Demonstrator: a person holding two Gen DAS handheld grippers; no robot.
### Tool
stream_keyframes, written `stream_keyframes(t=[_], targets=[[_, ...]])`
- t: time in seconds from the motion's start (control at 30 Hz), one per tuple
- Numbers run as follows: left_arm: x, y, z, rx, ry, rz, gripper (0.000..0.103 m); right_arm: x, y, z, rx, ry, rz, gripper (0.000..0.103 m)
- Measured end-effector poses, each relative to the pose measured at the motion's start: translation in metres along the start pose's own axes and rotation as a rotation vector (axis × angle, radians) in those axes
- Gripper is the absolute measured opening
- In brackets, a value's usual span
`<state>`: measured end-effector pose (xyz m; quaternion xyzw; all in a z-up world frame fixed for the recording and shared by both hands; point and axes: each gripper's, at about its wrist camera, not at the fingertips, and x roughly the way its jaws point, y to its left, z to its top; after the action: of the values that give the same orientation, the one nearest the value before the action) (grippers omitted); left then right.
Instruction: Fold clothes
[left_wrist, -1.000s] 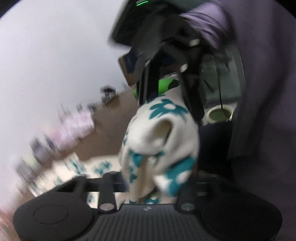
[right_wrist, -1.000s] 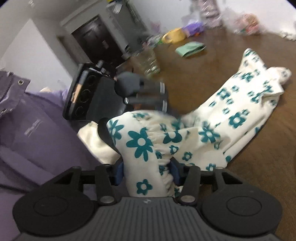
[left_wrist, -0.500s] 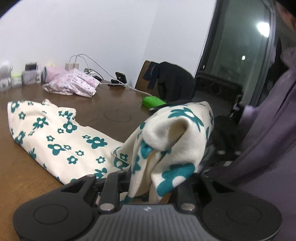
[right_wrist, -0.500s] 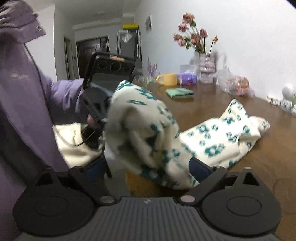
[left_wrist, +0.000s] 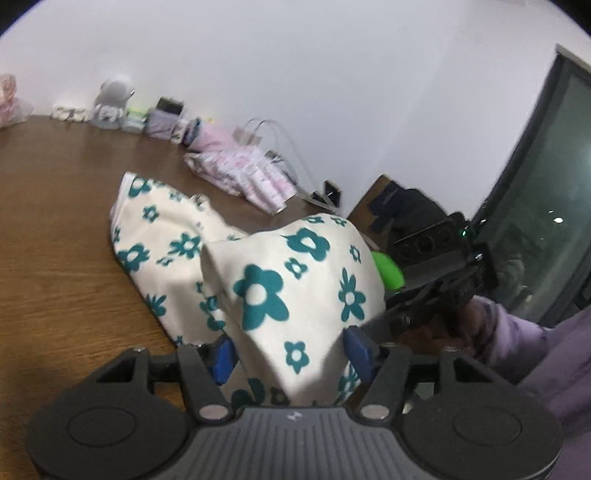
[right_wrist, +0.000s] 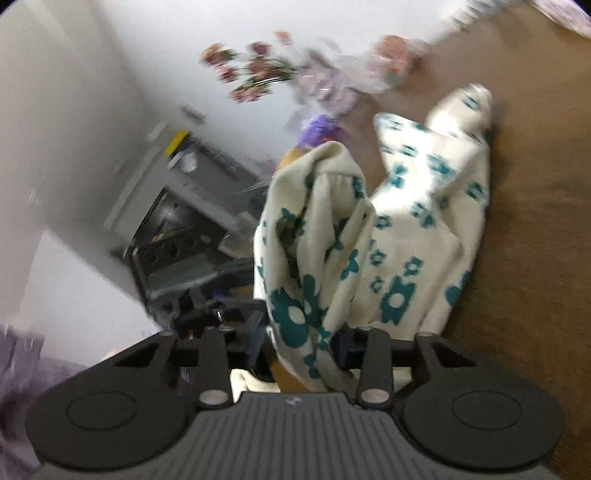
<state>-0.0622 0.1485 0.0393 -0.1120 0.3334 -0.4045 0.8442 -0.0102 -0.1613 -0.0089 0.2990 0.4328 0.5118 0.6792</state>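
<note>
A cream garment with teal flowers (left_wrist: 173, 236) lies partly on the brown table (left_wrist: 55, 280), its near end lifted. My left gripper (left_wrist: 291, 358) has its blue pads apart, with the lifted cloth bunched between them. My right gripper (right_wrist: 301, 343) is shut on another bunch of the same garment (right_wrist: 417, 229), whose legs trail away over the table (right_wrist: 528, 258). The other gripper shows in each view: the right one at the right of the left wrist view (left_wrist: 436, 295), the left one at the left of the right wrist view (right_wrist: 192, 273).
A pink patterned garment (left_wrist: 243, 173) lies at the back by the wall, with small boxes and a white figure (left_wrist: 112, 99) beside it. A green object (left_wrist: 388, 273) and a dark chair (left_wrist: 406, 210) are at the right. Flowers in a vase (right_wrist: 258, 70) stand at the far table end.
Both grippers have swung round with the garment's near end. The left gripper's pads have spread wider round the cloth; the right gripper, open half a second ago, has closed on it.
</note>
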Motion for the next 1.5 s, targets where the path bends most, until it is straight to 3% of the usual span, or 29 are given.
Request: stream_keyframes(t=[0.03, 0.13, 0.17, 0.2, 0.27, 0.33, 0.43, 0.47, 0.5, 0.53, 0.57, 0.67, 0.77, 0.9, 1.07, 1.13, 1.27, 1.5], targets=[[0.003, 0.002, -0.001, -0.010, 0.007, 0.011, 0.055, 0.001, -0.006, 0.000, 0.054, -0.004, -0.006, 0.033], [0.001, 0.004, -0.001, -0.011, 0.013, 0.025, 0.056, 0.002, -0.005, -0.004, 0.060, -0.004, -0.075, 0.032], [-0.001, 0.003, 0.000, -0.006, 0.012, 0.025, 0.062, 0.001, -0.001, -0.005, 0.036, -0.010, -0.103, 0.039], [-0.004, 0.003, 0.003, 0.012, 0.004, 0.051, 0.072, -0.001, 0.005, -0.006, 0.003, -0.020, -0.134, 0.059], [-0.012, 0.003, 0.009, 0.046, -0.019, 0.110, 0.083, -0.012, 0.019, -0.004, -0.060, -0.078, -0.204, 0.070], [-0.015, 0.010, 0.019, 0.015, -0.039, 0.127, 0.084, -0.020, 0.029, 0.001, -0.112, -0.132, -0.263, 0.071], [-0.014, 0.023, 0.034, -0.070, -0.070, 0.146, 0.084, -0.027, 0.037, 0.014, -0.193, -0.223, -0.426, 0.070], [-0.010, 0.028, 0.037, -0.100, -0.073, 0.147, 0.082, -0.023, 0.038, 0.018, -0.210, -0.244, -0.442, 0.068], [-0.003, 0.032, 0.041, -0.124, -0.065, 0.141, 0.073, -0.018, 0.038, 0.021, -0.222, -0.261, -0.441, 0.060], [0.003, 0.033, 0.041, -0.130, -0.057, 0.138, 0.064, -0.013, 0.039, 0.024, -0.234, -0.278, -0.441, 0.055], [0.008, 0.032, 0.040, -0.131, -0.050, 0.137, 0.048, -0.007, 0.039, 0.027, -0.246, -0.295, -0.440, 0.046], [0.013, 0.024, 0.034, -0.116, -0.066, 0.150, 0.041, 0.010, 0.042, 0.027, -0.266, -0.281, -0.413, 0.023], [0.014, 0.013, 0.023, -0.081, -0.071, 0.220, 0.040, 0.024, 0.047, 0.016, -0.311, -0.241, -0.481, 0.013], [0.021, -0.007, 0.006, 0.044, -0.081, 0.306, 0.040, 0.024, 0.038, -0.007, -0.324, -0.237, -0.523, 0.011], [0.012, -0.008, 0.018, 0.032, -0.076, 0.303, 0.040, 0.025, 0.052, -0.014, -0.413, -0.231, -0.584, 0.012], [0.004, -0.013, 0.023, 0.059, -0.115, 0.314, 0.040, 0.019, 0.062, -0.011, -0.446, -0.249, -0.569, 0.012], [0.015, -0.011, 0.022, 0.085, -0.069, 0.328, 0.039, 0.016, 0.075, 0.007, -0.504, -0.298, -0.538, 0.012], [0.018, -0.003, 0.007, 0.028, -0.030, 0.280, 0.038, 0.034, 0.064, 0.006, -0.477, -0.166, -0.557, 0.011]])
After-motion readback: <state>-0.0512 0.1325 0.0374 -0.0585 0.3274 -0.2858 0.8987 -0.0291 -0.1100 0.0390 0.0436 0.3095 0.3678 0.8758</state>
